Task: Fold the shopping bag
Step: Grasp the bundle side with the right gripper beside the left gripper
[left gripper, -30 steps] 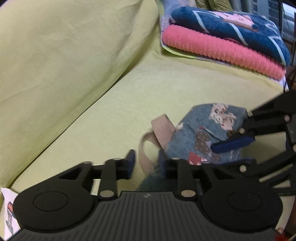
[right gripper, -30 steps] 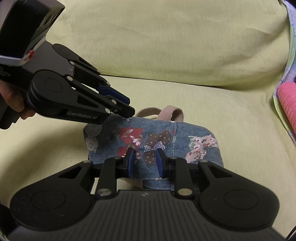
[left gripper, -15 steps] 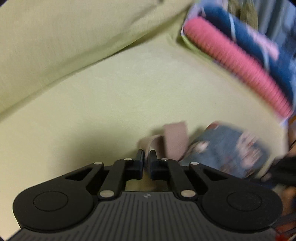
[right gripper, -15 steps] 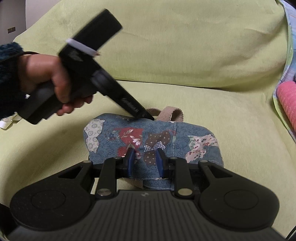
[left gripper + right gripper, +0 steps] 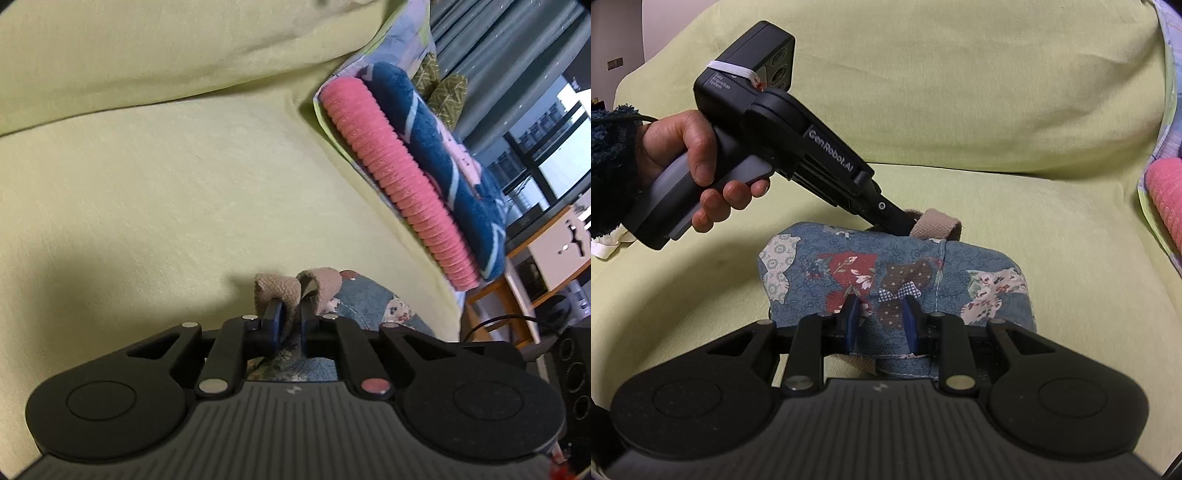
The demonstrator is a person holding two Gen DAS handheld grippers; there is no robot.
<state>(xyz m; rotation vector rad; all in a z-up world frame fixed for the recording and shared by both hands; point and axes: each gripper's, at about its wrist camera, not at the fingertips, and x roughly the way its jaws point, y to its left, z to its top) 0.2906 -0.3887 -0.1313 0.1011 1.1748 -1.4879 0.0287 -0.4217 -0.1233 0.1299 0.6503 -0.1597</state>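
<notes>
A blue patchwork shopping bag (image 5: pixel 897 273) lies folded on the yellow-green sofa seat (image 5: pixel 1052 240), with its tan webbing handle (image 5: pixel 936 227) at the far edge. It also shows in the left wrist view (image 5: pixel 369 299). My left gripper (image 5: pixel 289 325) is shut on the tan handle (image 5: pixel 280 288), whose loops bulge over the fingertips. In the right wrist view the left gripper (image 5: pixel 905 221) reaches down to that handle from the upper left. My right gripper (image 5: pixel 880 321) is partly open over the bag's near edge, fingers (image 5: pixel 852 317) on the fabric, not pinching it.
A stack of folded towels, pink (image 5: pixel 399 184) and dark blue (image 5: pixel 443 166), lies on the sofa's right end. The sofa back cushion (image 5: pixel 942 81) rises behind the bag. A wooden side table (image 5: pixel 535 258) and a window stand beyond the sofa.
My left gripper swung round from the bag's left side to its far edge, closed, and now grips the tan handle. The right gripper has stayed in place over the bag's near edge.
</notes>
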